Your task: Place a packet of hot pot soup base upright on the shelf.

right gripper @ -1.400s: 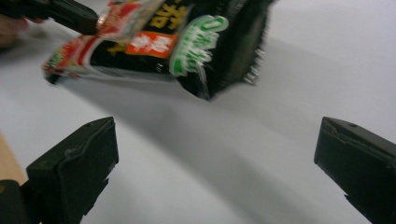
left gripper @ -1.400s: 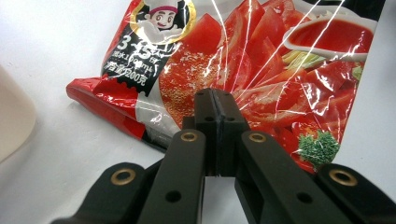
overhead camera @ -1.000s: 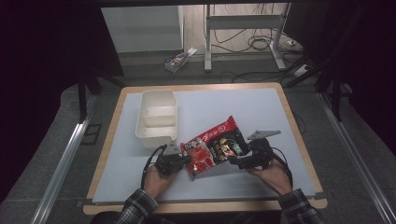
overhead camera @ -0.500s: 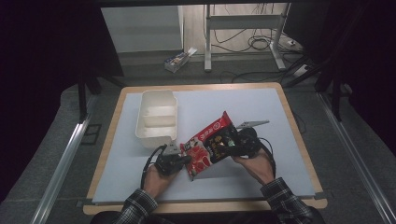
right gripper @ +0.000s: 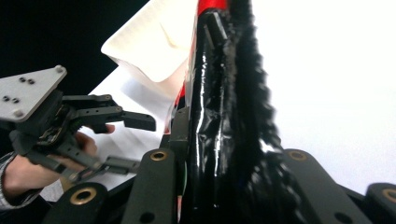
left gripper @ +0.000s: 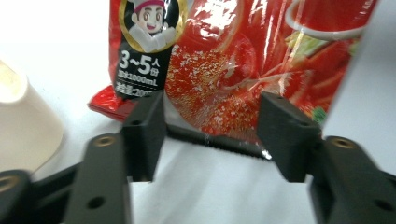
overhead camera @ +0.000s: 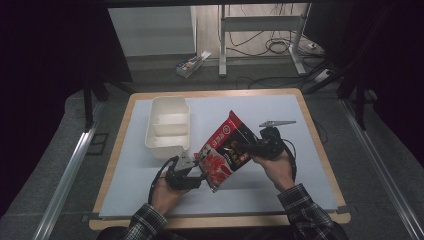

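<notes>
A red printed food pouch (overhead camera: 223, 150) is held tilted above the white table mat (overhead camera: 280, 185). My right gripper (overhead camera: 243, 148) is shut on the pouch's right side; in the right gripper view the pouch (right gripper: 219, 93) stands edge-on between the closed jaws (right gripper: 210, 158). Just left of the pouch's lower corner is my left gripper (overhead camera: 200, 169), which stands open. In the left gripper view the pouch (left gripper: 233, 60) hangs just beyond the spread jaws, its serrated bottom edge level with the pads (left gripper: 144, 135), and the gripper (left gripper: 212, 135) holds nothing.
A cream plastic container (overhead camera: 167, 127) with inner dividers sits on the mat behind the left hand, close to the pouch's left edge. A small box (overhead camera: 192, 62) lies on the floor beyond the table, near a metal stand and cables.
The right gripper has carried the pouch left and raised it to a steeper tilt, so its lower corner now sits by the left gripper. The left hand has barely moved.
</notes>
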### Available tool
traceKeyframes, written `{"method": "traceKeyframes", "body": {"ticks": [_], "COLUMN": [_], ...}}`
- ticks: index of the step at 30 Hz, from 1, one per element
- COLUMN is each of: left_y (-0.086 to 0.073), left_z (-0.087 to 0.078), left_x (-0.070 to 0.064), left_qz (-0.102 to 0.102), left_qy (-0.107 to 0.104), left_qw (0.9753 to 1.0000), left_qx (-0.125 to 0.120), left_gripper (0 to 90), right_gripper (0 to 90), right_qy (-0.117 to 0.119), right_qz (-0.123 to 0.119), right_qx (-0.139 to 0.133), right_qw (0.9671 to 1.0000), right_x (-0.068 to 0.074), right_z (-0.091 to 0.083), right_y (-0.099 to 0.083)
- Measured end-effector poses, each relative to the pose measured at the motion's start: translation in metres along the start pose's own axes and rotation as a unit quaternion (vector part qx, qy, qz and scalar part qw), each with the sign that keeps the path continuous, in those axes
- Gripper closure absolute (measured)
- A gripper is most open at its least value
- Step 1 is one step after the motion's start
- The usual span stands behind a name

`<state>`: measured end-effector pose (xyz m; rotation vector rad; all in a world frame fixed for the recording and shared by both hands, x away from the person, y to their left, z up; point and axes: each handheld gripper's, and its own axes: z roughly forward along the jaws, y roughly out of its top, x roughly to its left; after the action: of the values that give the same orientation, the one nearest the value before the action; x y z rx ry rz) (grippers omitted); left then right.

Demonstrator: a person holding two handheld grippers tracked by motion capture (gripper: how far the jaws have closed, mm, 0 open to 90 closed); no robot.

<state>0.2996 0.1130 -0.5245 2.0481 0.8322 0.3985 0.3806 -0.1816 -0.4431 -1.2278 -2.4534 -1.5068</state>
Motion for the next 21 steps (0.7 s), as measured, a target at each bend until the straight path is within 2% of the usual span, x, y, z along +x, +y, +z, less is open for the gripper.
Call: {"method": "traceKeyframes", "body": {"ticks": [2,4,7,8,9,12,15,19,21], "left_y": [-0.001,-0.003,-0.006,-0.007,-0.008,-0.01,-0.012,-0.018,-0.02], "left_z": [-0.006,-0.011,-0.014,-0.015,-0.016,-0.019,-0.021,-0.026,-0.028], "left_x": [-0.001,0.0,0.001,0.001,0.001,-0.001,-0.001,0.001,0.002], "left_qz": [0.003,-0.005,-0.011,-0.018,-0.021,-0.021,-0.022,-0.014,-0.015], "left_qy": [0.004,-0.005,-0.007,-0.01,-0.01,-0.009,-0.01,0.006,0.005], "left_qw": [1.0,0.9999,0.9998,0.9997,0.9997,0.9997,0.9997,0.9998,0.9997], "left_qx": [-0.007,-0.012,-0.012,-0.009,-0.005,0.006,0.007,0.015,0.018], "left_gripper": [31.7,27.2,22.1,22.1,17.2,10.8,7.6,4.8,3.5], "right_gripper": [68.7,68.5,68.3,68.2,68.2,68.2,68.2,68.2,68.2], "right_qy": [-0.003,-0.009,-0.013,-0.013,-0.015,-0.021,-0.023,-0.023,-0.026], "right_qz": [-0.008,-0.02,-0.03,-0.031,-0.037,-0.046,-0.052,-0.05,-0.054], "right_qx": [-0.003,-0.005,-0.008,-0.009,-0.008,-0.007,-0.01,-0.017,-0.019], "right_qw": [1.0,0.9998,0.9994,0.9994,0.9992,0.9987,0.9983,0.9983,0.998], "right_x": [0.003,0.007,0.01,0.011,0.012,0.014,0.014,0.014,0.014], "right_z": [-0.004,-0.007,-0.01,-0.011,-0.012,-0.014,-0.016,-0.018,-0.019], "right_y": [0.007,0.013,0.019,0.022,0.029,0.035,0.042,0.052,0.057]}}
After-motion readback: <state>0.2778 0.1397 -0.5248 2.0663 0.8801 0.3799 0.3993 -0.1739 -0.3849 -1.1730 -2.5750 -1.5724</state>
